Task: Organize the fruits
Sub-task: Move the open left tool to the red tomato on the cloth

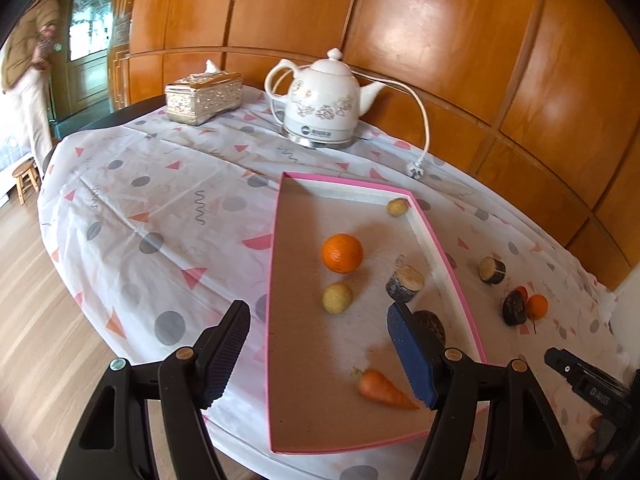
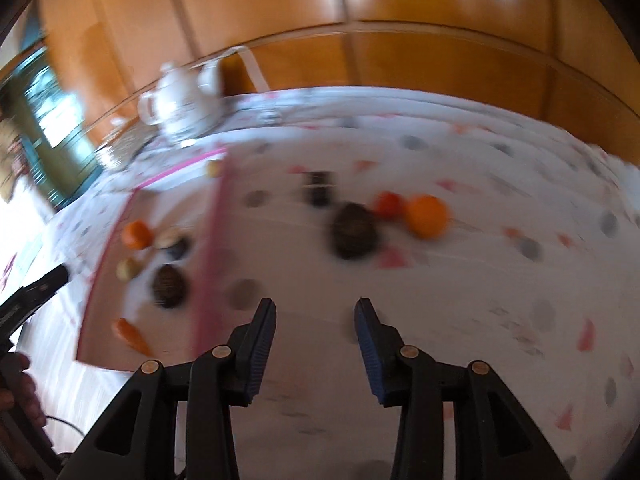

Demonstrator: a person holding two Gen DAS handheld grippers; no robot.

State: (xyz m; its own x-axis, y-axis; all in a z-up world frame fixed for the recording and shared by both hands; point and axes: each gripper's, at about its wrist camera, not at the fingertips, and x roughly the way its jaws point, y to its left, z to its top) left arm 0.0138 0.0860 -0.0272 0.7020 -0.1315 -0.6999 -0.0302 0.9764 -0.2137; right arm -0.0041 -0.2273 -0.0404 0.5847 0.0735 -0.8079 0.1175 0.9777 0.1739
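The tray [image 1: 276,320], pink-rimmed with a bare cardboard floor, lies on the table [image 1: 160,240] and holds most of the fruits: an orange [image 1: 342,253] near its middle, a yellowish ball [image 1: 337,298] just in front of it, a carrot [image 1: 382,390] at the near end, a smaller yellow ball [image 1: 398,207] in the far corner, a log slice [image 1: 405,283] by the right wall and a dark round thing [image 1: 434,322] partly hidden behind a tool finger. Outside the tray, on the cloth to its right, sit another log slice [image 1: 492,270], a dark lump [image 1: 515,308], a second orange [image 1: 537,306] touching it and a reddish fruit [image 2: 387,204] beside them.

The left tool [image 1: 320,356] hangs over the tray's near left rim, released, its jaws wide with nothing between them. The right tool [image 2: 316,344] hovers above bare cloth right of the tray, jaws parted and empty; its view is blurred.

At the table's far side stand a white kettle [image 1: 324,104] with its cord and plug, and a tissue box [image 1: 204,96]. A person stands far left by a door.
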